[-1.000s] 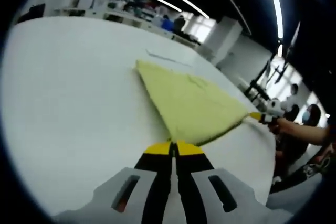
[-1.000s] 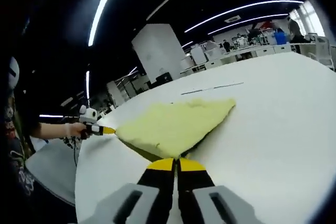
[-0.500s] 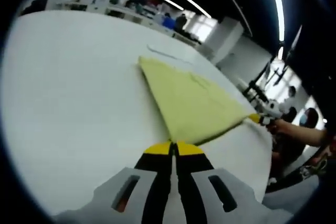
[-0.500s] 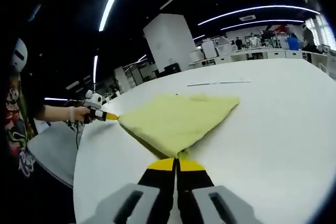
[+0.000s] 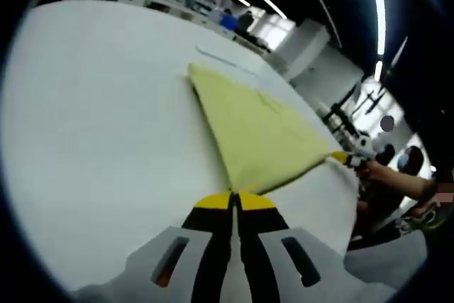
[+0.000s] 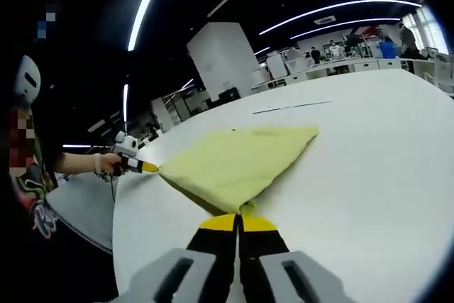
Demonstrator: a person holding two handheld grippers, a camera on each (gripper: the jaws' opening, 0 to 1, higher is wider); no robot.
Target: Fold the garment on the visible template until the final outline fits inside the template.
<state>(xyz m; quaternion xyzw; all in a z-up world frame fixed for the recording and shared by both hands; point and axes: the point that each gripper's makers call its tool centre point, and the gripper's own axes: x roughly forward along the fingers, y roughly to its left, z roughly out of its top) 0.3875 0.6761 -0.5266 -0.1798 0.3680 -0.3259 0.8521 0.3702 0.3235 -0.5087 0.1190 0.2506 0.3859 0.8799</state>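
We hold the yellow garment point(image 5: 255, 136) stretched flat over the white table point(image 5: 92, 118), one corner in each gripper. Our left gripper point(image 5: 235, 201) pinches the corner nearest it, jaws squeezed tight. Our right gripper point(image 6: 238, 222) pinches the next corner the same way. The far corner lies near a thin dark line point(image 6: 291, 107) on the table.

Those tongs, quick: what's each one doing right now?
Left tongs: closed on a corner of the yellow garment.
Right tongs: closed on another corner of the garment.
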